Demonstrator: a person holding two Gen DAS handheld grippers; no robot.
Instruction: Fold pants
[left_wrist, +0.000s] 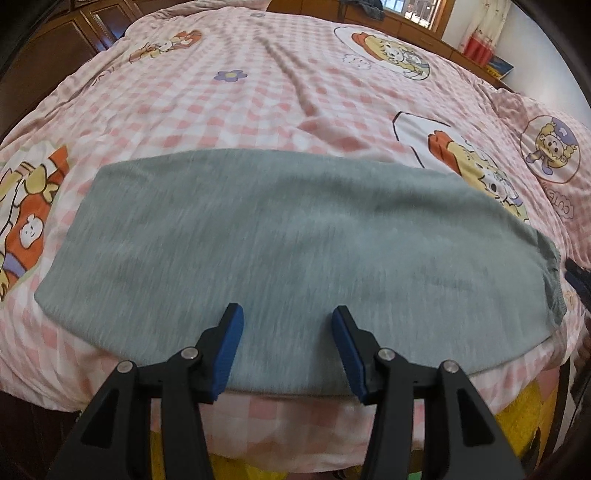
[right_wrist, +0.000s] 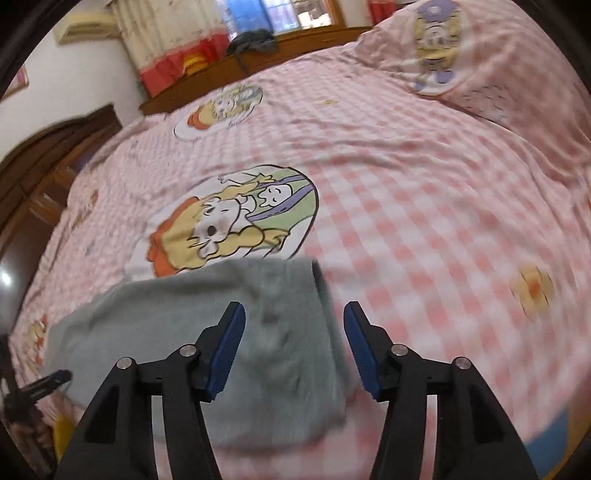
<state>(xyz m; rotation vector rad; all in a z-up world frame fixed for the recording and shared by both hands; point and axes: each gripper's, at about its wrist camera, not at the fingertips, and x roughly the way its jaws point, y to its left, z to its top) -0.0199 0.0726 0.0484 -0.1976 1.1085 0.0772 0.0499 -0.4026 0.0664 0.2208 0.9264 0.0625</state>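
Observation:
Grey pants (left_wrist: 280, 251) lie flat in a long band across the near edge of the bed, the elastic waistband at the right end. My left gripper (left_wrist: 288, 321) is open and empty, over the near middle edge of the pants. My right gripper (right_wrist: 294, 317) is open and empty, over the right end of the pants (right_wrist: 221, 350), which show blurred in the right wrist view. The right gripper's tip also shows at the right edge of the left wrist view (left_wrist: 578, 280). The left gripper shows at the lower left of the right wrist view (right_wrist: 44, 384).
The bed (left_wrist: 258, 92) has a pink checked cover with cartoon prints. A pillow (right_wrist: 480, 55) lies at the far right. Wooden furniture (left_wrist: 48, 55) stands behind the bed. The bed's front edge (left_wrist: 295, 413) drops off just below the pants.

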